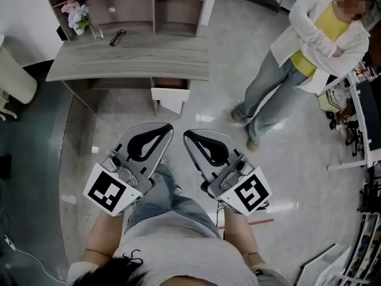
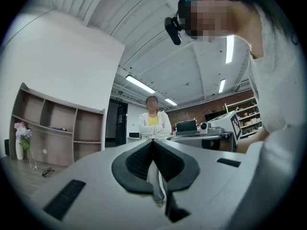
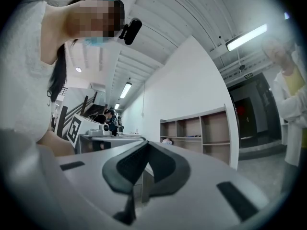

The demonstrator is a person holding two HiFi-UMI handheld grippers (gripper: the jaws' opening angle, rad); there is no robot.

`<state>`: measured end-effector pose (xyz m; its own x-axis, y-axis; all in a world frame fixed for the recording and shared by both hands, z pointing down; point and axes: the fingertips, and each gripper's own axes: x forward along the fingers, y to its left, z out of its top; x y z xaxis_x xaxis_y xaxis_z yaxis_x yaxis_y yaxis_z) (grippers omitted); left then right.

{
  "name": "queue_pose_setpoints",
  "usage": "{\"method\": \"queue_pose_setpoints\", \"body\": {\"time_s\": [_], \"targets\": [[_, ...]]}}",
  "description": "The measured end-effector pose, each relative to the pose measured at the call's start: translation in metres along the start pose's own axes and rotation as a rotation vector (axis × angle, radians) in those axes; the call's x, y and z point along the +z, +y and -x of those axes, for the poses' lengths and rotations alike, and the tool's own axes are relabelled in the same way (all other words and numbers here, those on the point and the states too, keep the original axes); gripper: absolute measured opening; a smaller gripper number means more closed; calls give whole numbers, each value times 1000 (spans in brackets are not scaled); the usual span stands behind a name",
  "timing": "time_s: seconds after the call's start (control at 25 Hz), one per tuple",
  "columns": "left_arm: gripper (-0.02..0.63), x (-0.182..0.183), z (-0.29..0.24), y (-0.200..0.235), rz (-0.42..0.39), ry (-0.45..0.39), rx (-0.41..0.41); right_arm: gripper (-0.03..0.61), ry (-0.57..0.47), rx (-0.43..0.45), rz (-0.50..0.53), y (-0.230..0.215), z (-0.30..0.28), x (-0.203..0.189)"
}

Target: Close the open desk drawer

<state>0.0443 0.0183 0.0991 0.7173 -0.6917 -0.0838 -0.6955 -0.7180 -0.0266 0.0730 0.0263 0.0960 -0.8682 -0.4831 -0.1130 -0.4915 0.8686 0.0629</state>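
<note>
Facing a grey desk (image 1: 131,58) on the far side of a pale floor, with the open drawer (image 1: 171,99) jutting out from under its near edge and its white front turned toward the camera. Holding the left gripper (image 1: 168,127) and the right gripper (image 1: 187,134) side by side in front of the body, both aimed at the far side. Showing each pair of jaws pressed tip to tip, with nothing gripped, in both gripper views.

Puts the drawer straight ahead of both sets of tips and apart from them, with bare floor between. Lines the left gripper's tips almost dead on the middle of the drawer front. Sets the right gripper's tips a touch to the right of it and slightly nearer the body. Runs the front's long axis left to right, square across the likely line of push. Calls, on this reading, for a straight shove toward the far side. Favours the left gripper as the nearer by a small margin, though leaves either one able to do it. Judged not yet begun: no contact with the drawer.

Elsewhere, takes in a pair of glasses (image 1: 117,37) and a vase of flowers (image 1: 77,18) on the desk top, open shelving (image 1: 131,2) behind it, and a bystander (image 1: 309,46) in a white overshirt at far right, arms folded.
</note>
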Motion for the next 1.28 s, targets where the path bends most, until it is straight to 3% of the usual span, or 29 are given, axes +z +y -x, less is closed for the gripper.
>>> {"method": "queue_pose_setpoints", "body": {"time_s": [0.32, 0.64, 0.96, 1.28], "targets": [[5, -18, -31, 48, 15, 10, -12, 8, 0, -14, -29, -50, -35, -19], [5, -63, -58, 108, 8, 55, -35, 8, 45, -7, -44, -92, -86, -70], [5, -150, -87, 154, -22, 102, -59, 8, 81, -2, -57, -132, -118, -160], [5, -252, -105, 168, -24, 109, -81, 8, 98, -1, -47, -155, -125, -257]]}}
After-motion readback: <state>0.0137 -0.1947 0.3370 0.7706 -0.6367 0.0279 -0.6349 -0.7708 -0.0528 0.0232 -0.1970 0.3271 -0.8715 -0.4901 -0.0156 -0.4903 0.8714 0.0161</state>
